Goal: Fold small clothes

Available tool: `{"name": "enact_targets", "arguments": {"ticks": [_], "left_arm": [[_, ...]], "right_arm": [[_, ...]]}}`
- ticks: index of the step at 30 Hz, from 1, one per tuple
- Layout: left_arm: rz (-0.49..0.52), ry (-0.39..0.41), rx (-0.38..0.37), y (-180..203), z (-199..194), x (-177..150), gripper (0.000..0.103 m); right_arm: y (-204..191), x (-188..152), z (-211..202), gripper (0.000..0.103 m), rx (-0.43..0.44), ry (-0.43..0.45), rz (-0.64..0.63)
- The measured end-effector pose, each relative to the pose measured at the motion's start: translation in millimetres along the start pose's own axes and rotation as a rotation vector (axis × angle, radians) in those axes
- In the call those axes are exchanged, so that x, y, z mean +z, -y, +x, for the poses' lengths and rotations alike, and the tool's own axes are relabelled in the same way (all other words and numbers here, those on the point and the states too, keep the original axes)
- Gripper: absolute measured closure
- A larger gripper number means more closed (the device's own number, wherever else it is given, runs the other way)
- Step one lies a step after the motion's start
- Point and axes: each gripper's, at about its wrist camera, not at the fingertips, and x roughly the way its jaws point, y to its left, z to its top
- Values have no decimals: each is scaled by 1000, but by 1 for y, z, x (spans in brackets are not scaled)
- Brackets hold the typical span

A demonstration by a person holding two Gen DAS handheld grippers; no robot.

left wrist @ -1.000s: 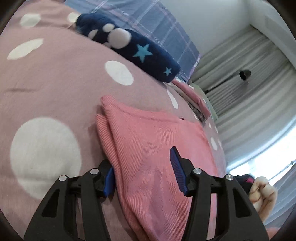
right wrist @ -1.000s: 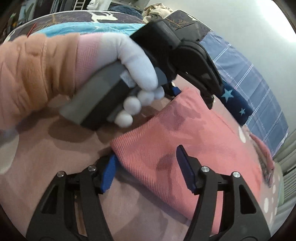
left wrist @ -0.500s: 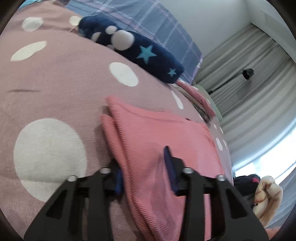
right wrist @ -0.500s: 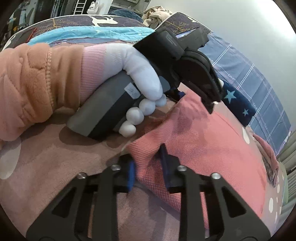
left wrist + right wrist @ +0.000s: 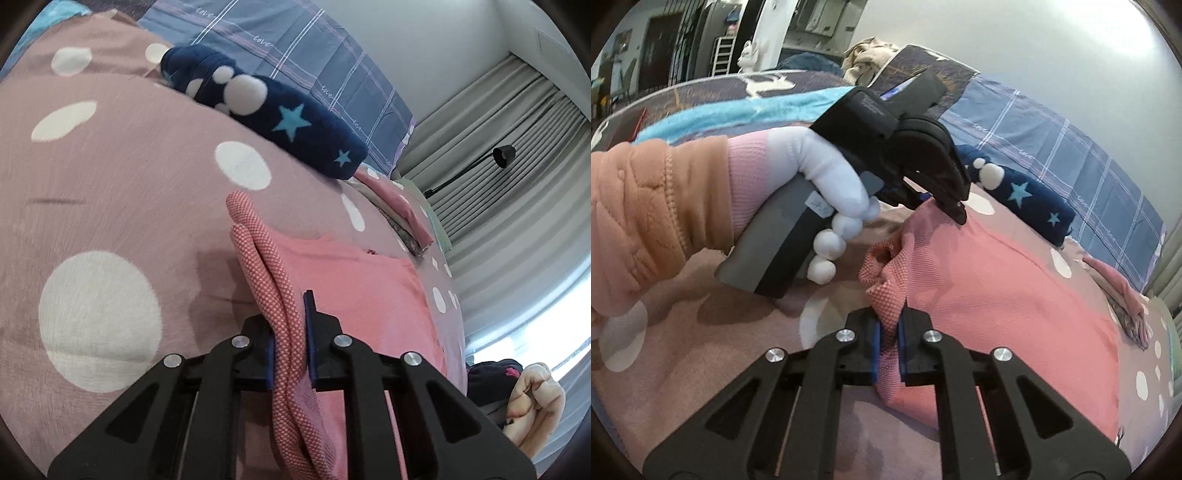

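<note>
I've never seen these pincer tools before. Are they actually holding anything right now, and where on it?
Yes. Both have just closed on the pink garment: the left gripper pinches its folded near edge, the right gripper its bunched near corner.

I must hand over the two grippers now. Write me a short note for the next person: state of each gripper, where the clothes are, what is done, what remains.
Left gripper: jaws have just closed on a bunched edge of the pink garment.
Right gripper: also just closed on another corner of the same garment.
The garment lies on the dotted bedspread, both gripped corners raised off it. A stack of clothes sits further back, beyond the navy star cushion.
Done: both corners gripped.
Left: carry the edge over, lay it flat, release.
</note>
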Motion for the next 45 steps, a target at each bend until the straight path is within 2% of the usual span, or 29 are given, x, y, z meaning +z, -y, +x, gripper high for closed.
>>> {"name": "enact_targets", "arguments": {"ticks": [10,14,17,21,26,30,37,45], "left_arm": [[65,16,41,49,-1,10,91],[88,16,48,71,4,14,92],[118,3,77,92,15,16,92],[143,-15,117,120,34,18,93],[176,-45,179,159,68,18,93],[208,-70,233,186,97,15,93],[263,-117,276,228,146,4,93],[325,-167,300,260,186,-10,93]], "right_arm": [[36,-6,-32,97,-19,71,98],[64,-16,-44,97,4,91,194],[95,-26,-51,97,66,97,318],[139,-49,-57,97,187,104,490],[183,-82,-64,98,254,110,622],[208,-105,-74,98,253,132,675],[251,-145,-82,98,263,132,788],[271,-182,-94,98,262,129,873]]}}
